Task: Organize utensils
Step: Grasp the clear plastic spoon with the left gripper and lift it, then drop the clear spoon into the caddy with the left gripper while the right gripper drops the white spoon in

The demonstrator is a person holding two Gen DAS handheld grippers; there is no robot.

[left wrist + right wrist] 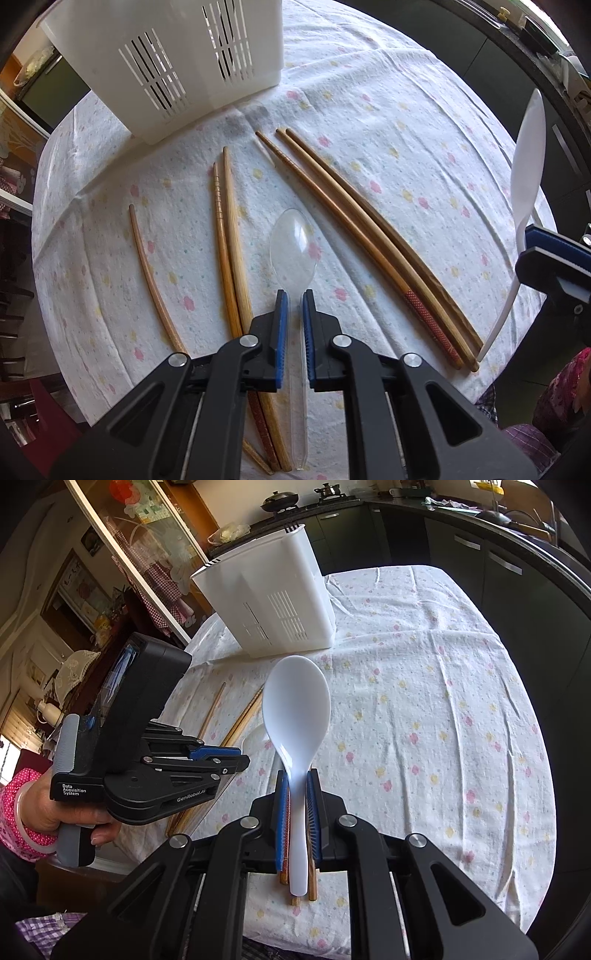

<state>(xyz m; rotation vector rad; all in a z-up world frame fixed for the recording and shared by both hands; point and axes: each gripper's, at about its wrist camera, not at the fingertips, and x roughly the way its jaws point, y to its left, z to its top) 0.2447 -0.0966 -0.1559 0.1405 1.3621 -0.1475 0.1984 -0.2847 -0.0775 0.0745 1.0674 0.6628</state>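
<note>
A clear plastic spoon (293, 247) lies on the flowered tablecloth (406, 166), bowl pointing away. My left gripper (294, 295) straddles its handle with the jaws narrowly apart, not pressing it. Several wooden chopsticks (369, 236) lie on both sides of the spoon. My right gripper (296, 775) is shut on a white rice paddle (297, 709) and holds it above the cloth; the paddle also shows at the right edge of the left wrist view (526, 177). A white slotted utensil holder (177, 55) stands at the far side, also in the right wrist view (266, 594).
The left gripper (221, 757) and the hand holding it sit at the left of the right wrist view. Chopsticks (236, 720) lie under it. Dark kitchen cabinets (461, 554) stand behind the table. The cloth (443, 720) at right is bare.
</note>
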